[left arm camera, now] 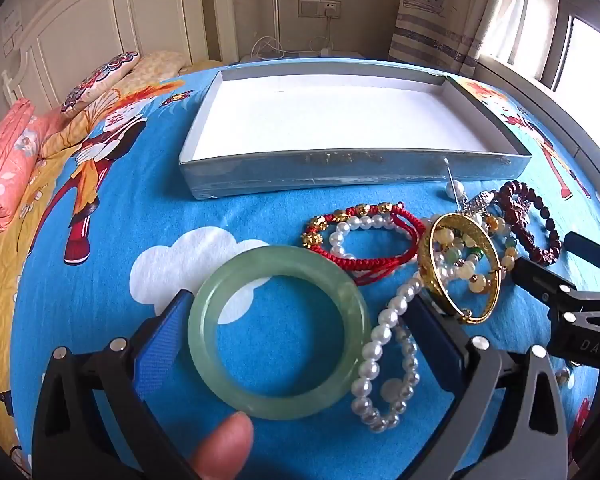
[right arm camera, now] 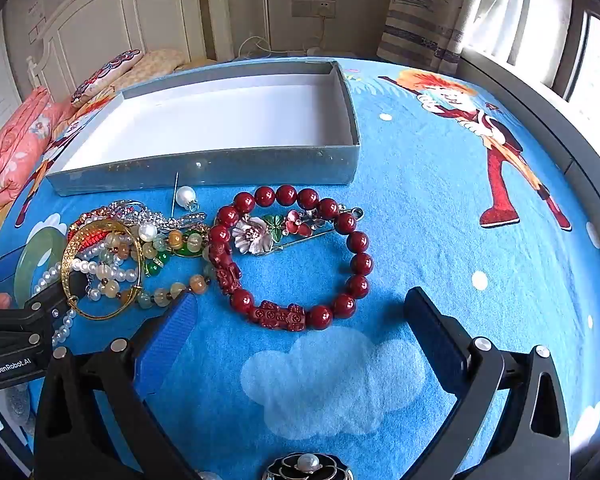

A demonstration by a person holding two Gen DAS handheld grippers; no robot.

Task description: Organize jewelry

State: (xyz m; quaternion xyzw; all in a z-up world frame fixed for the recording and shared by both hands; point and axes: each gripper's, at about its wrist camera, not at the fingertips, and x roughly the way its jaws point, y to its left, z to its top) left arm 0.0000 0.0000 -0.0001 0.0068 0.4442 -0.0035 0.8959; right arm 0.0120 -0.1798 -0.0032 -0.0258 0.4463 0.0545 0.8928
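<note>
A grey box (left arm camera: 352, 172) with a white inside stands at the back of the bed. My left gripper (left arm camera: 300, 312) is open around a green jade bangle (left arm camera: 278, 336) and a white pearl bracelet (left arm camera: 384, 356), both lying on the sheet. A gold bangle (left arm camera: 460, 268), a red cord bracelet (left arm camera: 364, 240) and mixed beads lie beyond. My right gripper (right arm camera: 300, 316) is open and empty, just in front of a dark red bead bracelet (right arm camera: 300, 256) with a flower brooch (right arm camera: 260, 232) inside it. The grey box (right arm camera: 204, 168) is behind it.
The blue cartoon bedsheet (right arm camera: 440, 208) covers the bed. A black flower brooch with a pearl (right arm camera: 308, 466) lies near my right gripper's base. A pearl pin (right arm camera: 186, 196) lies before the box. Pink bedding (left arm camera: 4, 172) and pillows lie at the far left.
</note>
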